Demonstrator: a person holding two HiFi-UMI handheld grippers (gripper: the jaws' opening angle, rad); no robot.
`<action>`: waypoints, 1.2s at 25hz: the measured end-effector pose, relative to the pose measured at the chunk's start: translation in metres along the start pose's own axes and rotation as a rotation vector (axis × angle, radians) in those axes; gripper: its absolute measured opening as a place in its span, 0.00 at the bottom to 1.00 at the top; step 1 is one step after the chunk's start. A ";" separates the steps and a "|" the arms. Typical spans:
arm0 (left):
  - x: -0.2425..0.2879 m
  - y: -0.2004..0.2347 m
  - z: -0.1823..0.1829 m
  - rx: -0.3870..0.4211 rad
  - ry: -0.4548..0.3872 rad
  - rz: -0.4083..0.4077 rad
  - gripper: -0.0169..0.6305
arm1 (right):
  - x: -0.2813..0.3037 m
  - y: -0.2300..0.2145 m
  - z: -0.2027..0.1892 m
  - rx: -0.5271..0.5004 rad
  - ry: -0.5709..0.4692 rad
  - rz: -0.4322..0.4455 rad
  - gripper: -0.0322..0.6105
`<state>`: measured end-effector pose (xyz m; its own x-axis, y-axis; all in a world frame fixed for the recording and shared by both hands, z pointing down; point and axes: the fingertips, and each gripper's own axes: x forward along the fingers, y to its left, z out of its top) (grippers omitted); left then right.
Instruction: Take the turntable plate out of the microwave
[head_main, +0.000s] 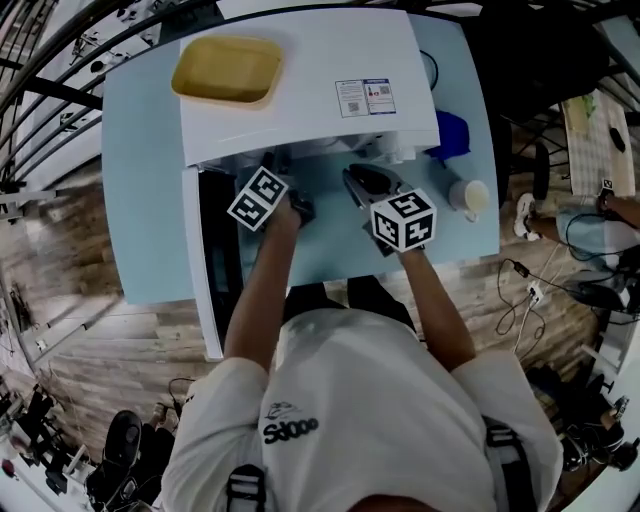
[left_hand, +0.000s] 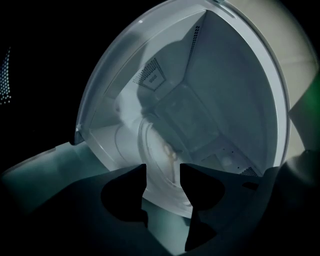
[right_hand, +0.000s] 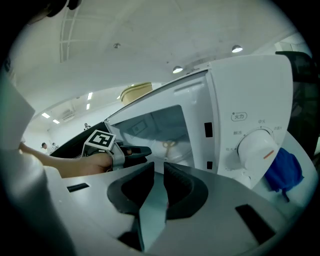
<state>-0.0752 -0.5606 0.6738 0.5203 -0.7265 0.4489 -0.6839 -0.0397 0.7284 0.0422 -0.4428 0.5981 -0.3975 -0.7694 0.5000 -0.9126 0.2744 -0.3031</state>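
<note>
The white microwave (head_main: 300, 80) stands on the table with its dark door (head_main: 222, 265) swung open to the left. The clear glass turntable plate (left_hand: 155, 150) lies on the cavity floor, its yellowish hub showing through. My left gripper (left_hand: 163, 175) is open at the cavity mouth, with the plate's rim just beyond its tips and nothing pressed between the pads. In the right gripper view the plate (right_hand: 167, 150) shows inside, and the left gripper (right_hand: 145, 151) reaches in from the left. My right gripper (right_hand: 159, 170) hovers in front of the opening, its jaws a narrow gap apart and empty.
A yellow tray (head_main: 227, 68) rests on top of the microwave. The control panel with its white dial (right_hand: 257, 147) is right of the cavity. A blue cloth (head_main: 452, 135) and a white cup (head_main: 470, 197) sit on the light-blue table (head_main: 140, 200) at the right.
</note>
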 end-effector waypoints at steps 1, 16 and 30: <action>0.001 0.000 0.001 -0.020 -0.008 0.002 0.36 | 0.000 -0.001 -0.001 0.006 0.001 -0.004 0.11; 0.006 -0.005 -0.001 -0.234 -0.030 -0.036 0.29 | 0.003 0.015 -0.017 0.050 0.012 0.006 0.11; 0.008 0.008 -0.013 -0.365 0.012 -0.083 0.09 | 0.012 0.017 -0.031 0.124 0.026 0.015 0.14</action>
<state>-0.0698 -0.5579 0.6894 0.5740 -0.7226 0.3851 -0.4131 0.1505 0.8981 0.0190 -0.4296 0.6235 -0.4152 -0.7499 0.5151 -0.8880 0.2112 -0.4084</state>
